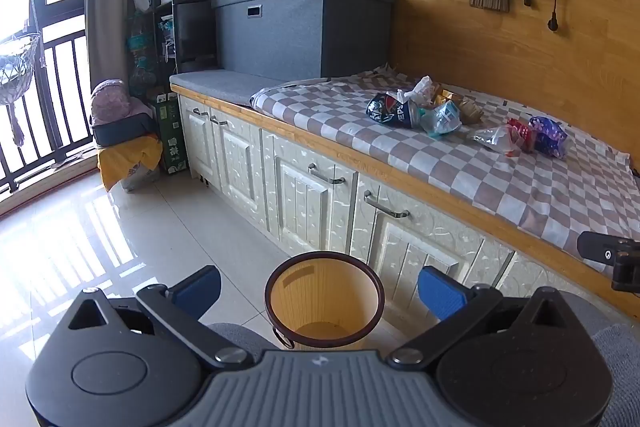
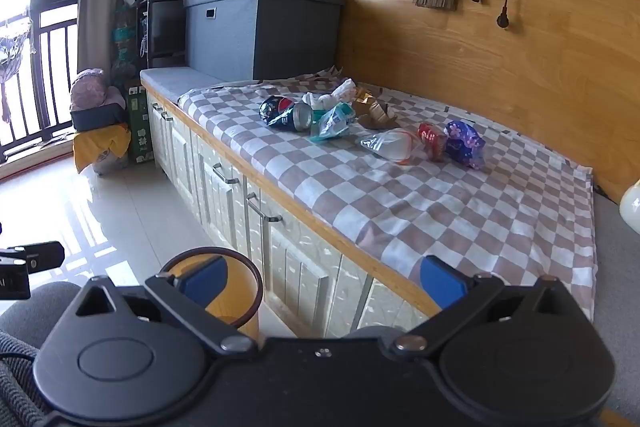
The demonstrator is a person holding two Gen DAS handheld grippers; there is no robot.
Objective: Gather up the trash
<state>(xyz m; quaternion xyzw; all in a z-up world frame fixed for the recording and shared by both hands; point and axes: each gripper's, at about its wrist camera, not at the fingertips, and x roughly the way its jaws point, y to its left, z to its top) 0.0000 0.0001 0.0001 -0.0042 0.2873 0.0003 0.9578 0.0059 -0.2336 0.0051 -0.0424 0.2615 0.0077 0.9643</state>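
Note:
Trash lies on a checkered cloth [image 2: 420,211] on the bench: a crushed blue Pepsi can [image 2: 286,113], white crumpled paper [image 2: 332,95], a teal wrapper [image 2: 334,123], brown paper [image 2: 376,113], a clear plastic bag [image 2: 390,145], a red can [image 2: 434,141] and a purple wrapper [image 2: 466,143]. The pile also shows in the left wrist view [image 1: 420,107]. A yellow waste bin [image 1: 324,301] with a dark rim stands on the floor before the cabinets. My left gripper [image 1: 320,291] is open and empty above the bin. My right gripper [image 2: 324,277] is open and empty, near the bench edge.
White cabinet doors [image 1: 312,195] with metal handles run under the bench. A grey storage box [image 1: 300,31] sits at the bench's far end. Bags hang on the wood-panelled wall [image 2: 520,59]. Tiled floor [image 1: 100,235] lies to the left, by a balcony railing.

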